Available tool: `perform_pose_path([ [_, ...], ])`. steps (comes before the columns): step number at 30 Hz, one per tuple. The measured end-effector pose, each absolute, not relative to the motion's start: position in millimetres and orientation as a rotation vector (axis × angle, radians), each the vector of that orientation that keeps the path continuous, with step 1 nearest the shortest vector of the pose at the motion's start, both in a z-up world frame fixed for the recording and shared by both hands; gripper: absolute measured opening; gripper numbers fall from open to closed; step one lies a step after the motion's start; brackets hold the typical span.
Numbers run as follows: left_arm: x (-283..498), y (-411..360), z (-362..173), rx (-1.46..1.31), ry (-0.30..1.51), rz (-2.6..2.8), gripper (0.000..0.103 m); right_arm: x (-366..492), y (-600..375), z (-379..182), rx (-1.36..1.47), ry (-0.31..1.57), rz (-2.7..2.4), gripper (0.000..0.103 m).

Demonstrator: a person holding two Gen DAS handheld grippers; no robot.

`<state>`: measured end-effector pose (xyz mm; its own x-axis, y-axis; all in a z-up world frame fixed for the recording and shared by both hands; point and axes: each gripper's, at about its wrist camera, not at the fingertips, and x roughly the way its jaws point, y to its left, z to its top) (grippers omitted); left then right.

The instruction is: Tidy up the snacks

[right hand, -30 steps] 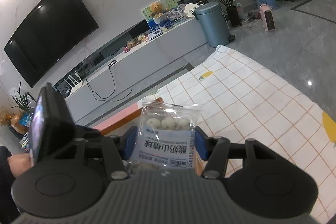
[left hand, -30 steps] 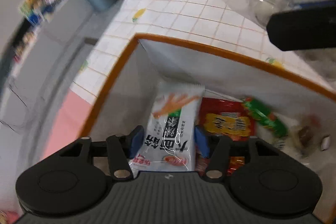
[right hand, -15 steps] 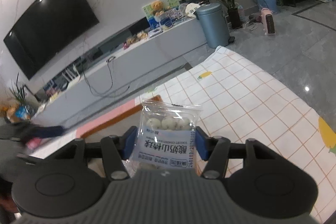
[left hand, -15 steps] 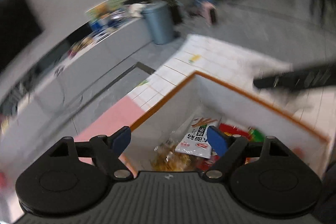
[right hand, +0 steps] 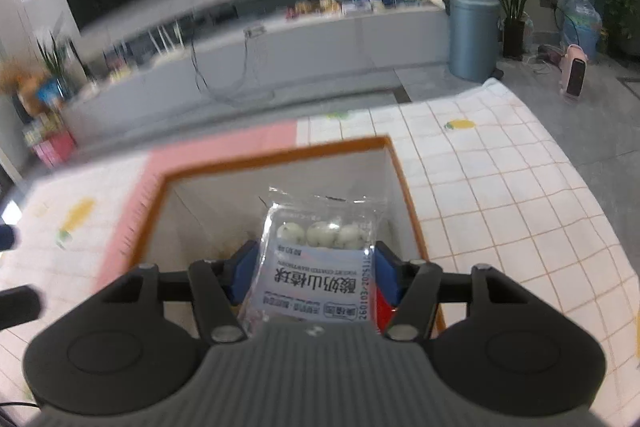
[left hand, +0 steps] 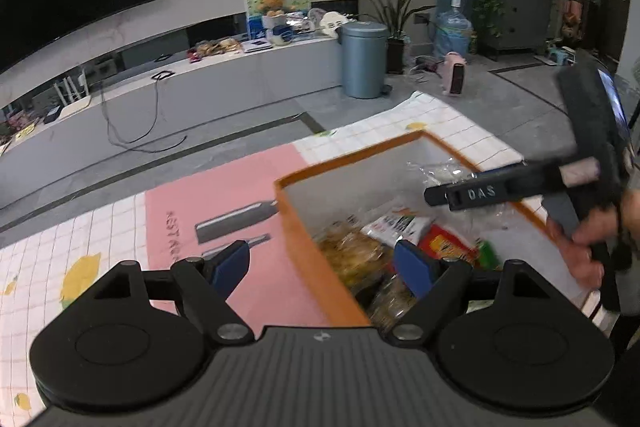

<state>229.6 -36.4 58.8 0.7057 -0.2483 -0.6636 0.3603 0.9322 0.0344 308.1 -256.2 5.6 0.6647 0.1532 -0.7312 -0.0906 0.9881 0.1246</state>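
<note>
A white box with an orange rim stands on the tablecloth and holds several snack packs, among them a white pack, a red pack and a golden pack. My left gripper is open and empty above the box's near left rim. My right gripper is shut on a clear bag of white candy balls and holds it over the box. The right gripper also shows in the left wrist view, over the box.
A checked tablecloth with lemons and a pink panel covers the table. Beyond it are a grey floor, a long TV cabinet, a blue bin and a pink heater.
My left gripper let go of the white snack pack, opened and lifted back out of the box. My right gripper carried the candy bag over the box.
</note>
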Motion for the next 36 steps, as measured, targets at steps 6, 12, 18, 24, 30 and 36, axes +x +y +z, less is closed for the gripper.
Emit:
perform_pose_path([
  [6,244,-17,33,0.174,0.768,-0.326,0.095,342,-254,1,0.02,0.853,0.119,0.06],
  [12,262,5,21,0.112,0.809,-0.284,0.094,360,-239,0,-0.062,0.805,0.117,0.097],
  [18,259,17,22,0.088,0.797,-0.277,0.094,348,-224,11,-0.169,0.727,0.154,0.1],
  [24,253,19,32,0.061,0.825,-0.232,0.094,345,-224,11,-0.136,0.755,0.116,0.1],
  [30,236,12,56,0.073,0.746,-0.163,0.094,328,-225,24,-0.08,0.715,0.069,0.1],
  [36,209,0,79,0.078,0.704,-0.106,0.094,297,-223,32,-0.019,0.705,0.048,0.1],
])
